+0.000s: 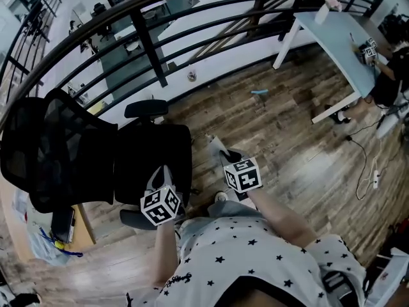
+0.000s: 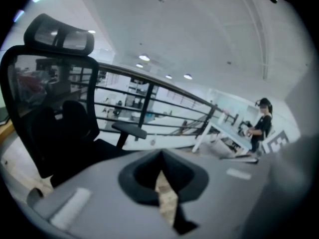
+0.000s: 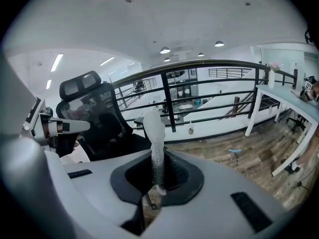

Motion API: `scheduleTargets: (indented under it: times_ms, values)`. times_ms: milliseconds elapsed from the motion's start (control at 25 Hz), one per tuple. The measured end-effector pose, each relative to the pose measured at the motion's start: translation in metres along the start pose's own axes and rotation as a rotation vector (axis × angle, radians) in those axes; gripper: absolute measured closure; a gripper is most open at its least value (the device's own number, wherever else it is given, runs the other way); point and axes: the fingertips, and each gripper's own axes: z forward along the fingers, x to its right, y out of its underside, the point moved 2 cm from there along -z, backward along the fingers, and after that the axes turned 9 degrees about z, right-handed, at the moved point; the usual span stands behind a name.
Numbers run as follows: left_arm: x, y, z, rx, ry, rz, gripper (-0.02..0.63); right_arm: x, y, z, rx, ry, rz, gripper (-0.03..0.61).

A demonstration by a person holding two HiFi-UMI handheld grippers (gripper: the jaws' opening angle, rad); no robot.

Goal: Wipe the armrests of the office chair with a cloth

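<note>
Plainly clamped on a narrow strip of pale, nubbly woven cloth (image 3: 153,133): right gripper (image 3: 157,169), pinching the lower part and leaving the rest standing limp above the jaws. Over on the other side, closed on nothing: left gripper (image 2: 162,158), jaws meeting along a seam, with only brown plank floor (image 1: 287,146) showing through the slit.

Left of the cloth-bearing gripper, by the head view: black office chair (image 1: 64,149) with see-through mesh back and padded headrest, seat turned toward the person. Two armrests to deal with:

- Near armrest (image 1: 133,219), a dark, flat, rounded pad, just beside and under the left gripper (image 1: 161,176), down and to the left of the right gripper (image 1: 220,149).
- Far armrest (image 1: 146,109), the same matte pad on a slim post, across the seat, ahead and to the left, close before the black metal railing (image 1: 153,50).

Both pads long from backrest to seat front, so crosswise to the person's reach. Probably calls for swinging the cloth (image 1: 213,139) leftward and low, then stroking along that axis. Left hand nearer to the near pad but without cloth, so likely useful only for steadying a swivelling, rolling chair.

Smooth, firm pad surface by the look of it; soft fabric apt to fold or slip in so slim a pinch.
</note>
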Motion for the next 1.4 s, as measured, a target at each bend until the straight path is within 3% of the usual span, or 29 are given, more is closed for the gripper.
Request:
scheduleTargets:
  times_ms: [400,840,1400]
  values:
    - [0.009,-0.010,0.022,-0.008,-0.057,-0.015,0.606,0.013,-0.036,0.012,0.018,-0.062,-0.028,0.553]
    - [0.007,-0.015,0.041,-0.005,-0.080,-0.037,0.606,-0.011,-0.076,0.043,0.030,-0.148,-0.049,0.552]
    - [-0.081,-0.036,0.076,-0.009,-0.198,-0.162,0.606,-0.103,-0.144,0.158,-0.050,-0.286,-0.181,0.553]
